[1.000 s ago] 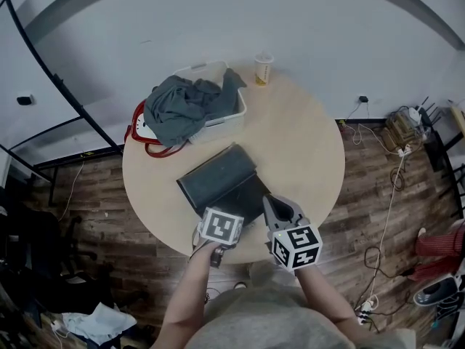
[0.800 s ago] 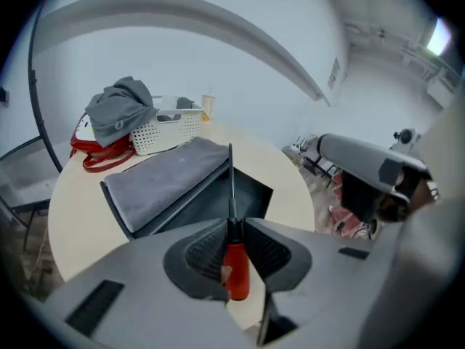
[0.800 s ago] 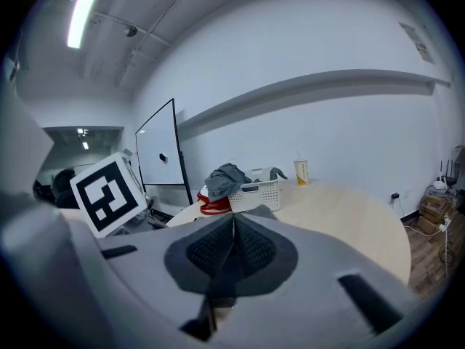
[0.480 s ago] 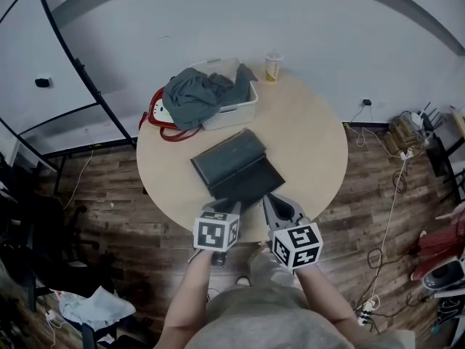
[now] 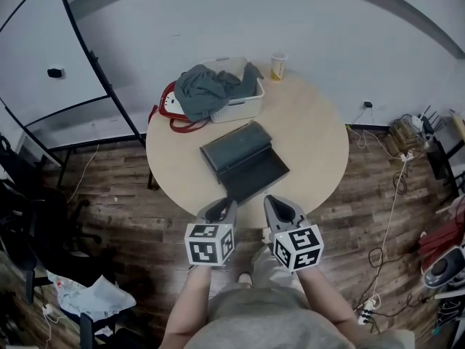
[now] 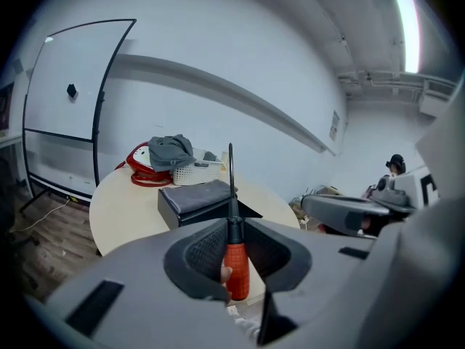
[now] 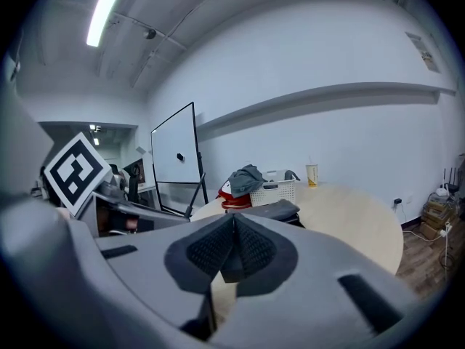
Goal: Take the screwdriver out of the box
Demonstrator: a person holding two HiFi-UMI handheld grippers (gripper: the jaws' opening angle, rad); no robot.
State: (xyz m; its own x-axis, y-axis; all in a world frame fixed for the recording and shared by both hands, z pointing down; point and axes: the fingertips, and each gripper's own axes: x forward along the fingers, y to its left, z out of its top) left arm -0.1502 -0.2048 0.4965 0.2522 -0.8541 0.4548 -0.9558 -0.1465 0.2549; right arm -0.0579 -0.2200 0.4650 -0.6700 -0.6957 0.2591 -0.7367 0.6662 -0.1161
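Since the screwdriver (image 6: 236, 267) is clear of the box (image 6: 196, 198) ahead, left tongs (image 6: 230, 224) clamp its neck — shaft upright | right tongs (image 7: 234, 220) closed, empty.

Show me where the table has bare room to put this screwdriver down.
Widest bare patch: the table's right side, between the open box and the rim. A narrower strip lies left of the box. Crowded at the far side: basket, cup.

A grey short-sleeved top (image 5: 254, 317) covers the person. The left gripper (image 5: 220, 211) and right gripper (image 5: 280, 209) are pale grey plastic, each bearing a white cube (image 5: 210, 243) of black square markers (one per face); dark ribbed pads (image 7: 209, 250) line the jaws
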